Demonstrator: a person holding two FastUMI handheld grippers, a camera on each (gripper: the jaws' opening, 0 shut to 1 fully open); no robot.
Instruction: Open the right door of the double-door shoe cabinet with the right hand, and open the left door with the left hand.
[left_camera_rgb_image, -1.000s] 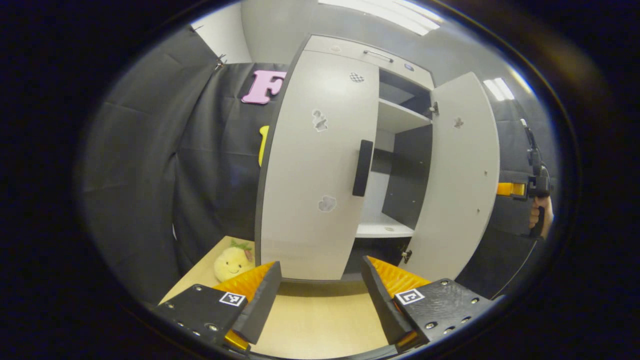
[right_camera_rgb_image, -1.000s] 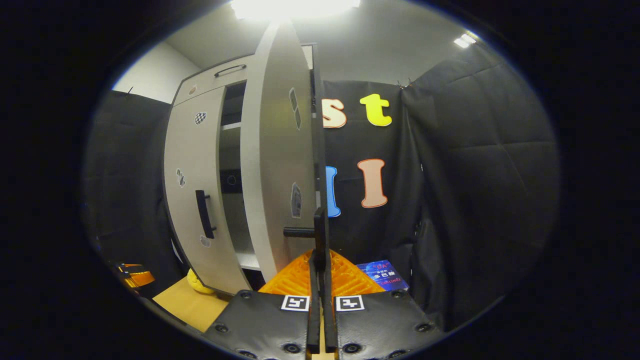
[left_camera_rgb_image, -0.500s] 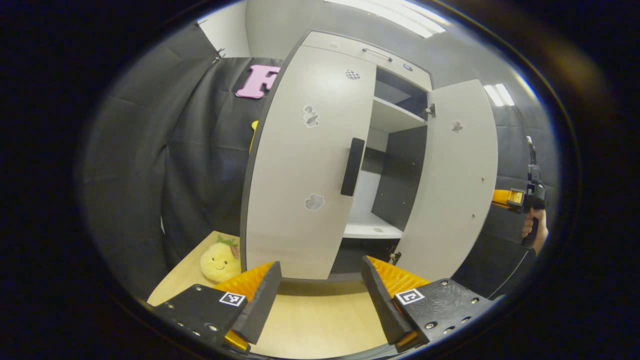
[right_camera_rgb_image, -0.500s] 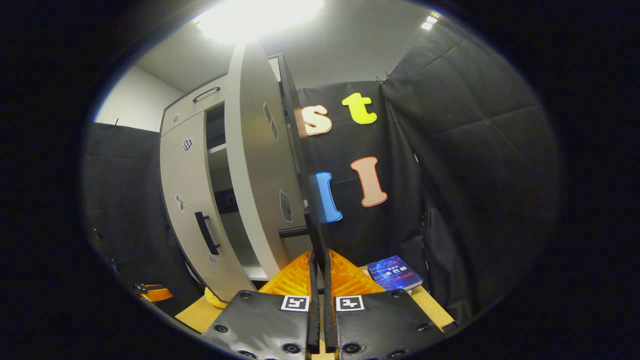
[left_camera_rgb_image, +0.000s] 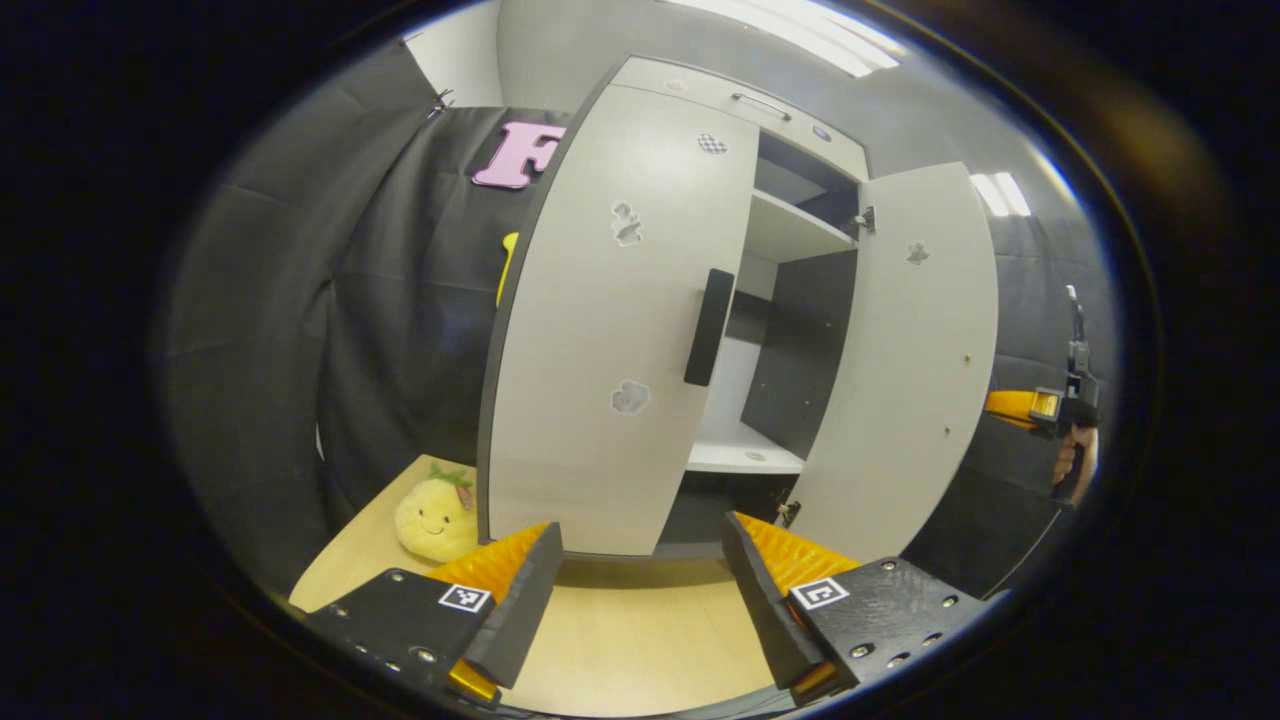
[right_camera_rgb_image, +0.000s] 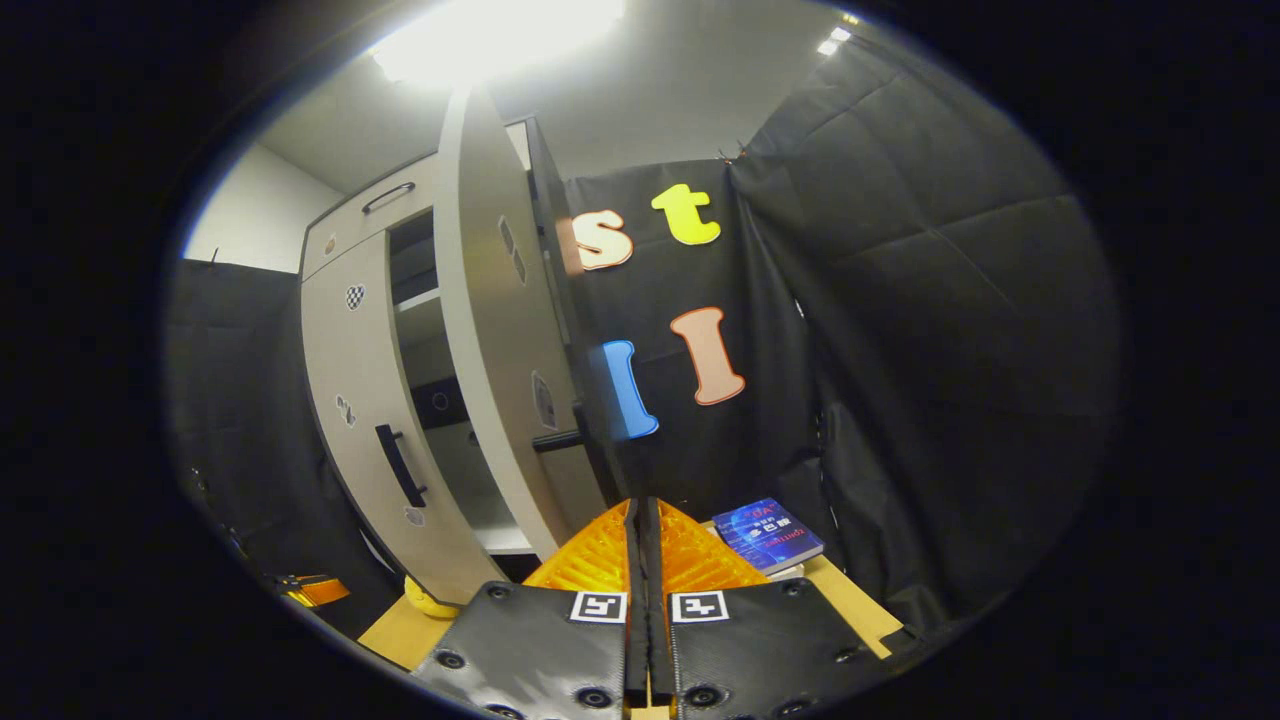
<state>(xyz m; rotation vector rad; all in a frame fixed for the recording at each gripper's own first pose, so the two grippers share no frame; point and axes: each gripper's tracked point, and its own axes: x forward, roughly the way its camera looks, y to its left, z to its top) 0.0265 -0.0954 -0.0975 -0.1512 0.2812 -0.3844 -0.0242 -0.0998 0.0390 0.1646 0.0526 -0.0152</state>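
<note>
The white shoe cabinet (left_camera_rgb_image: 700, 95) stands on a wooden table. Its left door (left_camera_rgb_image: 600, 330) is closed, with a dark vertical handle (left_camera_rgb_image: 708, 327). Its right door (left_camera_rgb_image: 905, 370) is swung wide open, baring the shelves (left_camera_rgb_image: 745, 458). My left gripper (left_camera_rgb_image: 640, 545) is open low in front of the left door, apart from it, with nothing between its fingers. In the right gripper view my right gripper (right_camera_rgb_image: 641, 508) is shut with nothing in it. The right door's edge (right_camera_rgb_image: 550, 300) and handle (right_camera_rgb_image: 556, 440) stand just left of it. A hand holds the right gripper (left_camera_rgb_image: 1010, 403) beyond the open door.
A yellow plush toy (left_camera_rgb_image: 435, 505) lies on the table (left_camera_rgb_image: 620, 640) left of the cabinet. A blue book (right_camera_rgb_image: 770, 535) lies on the table's right end near the black cloth wall (right_camera_rgb_image: 900, 350). Part of the left gripper (right_camera_rgb_image: 310, 590) shows low left.
My right gripper was shut on the right door's handle; now it is off it and the door stands to its left, swung wider. The left gripper has barely moved.
</note>
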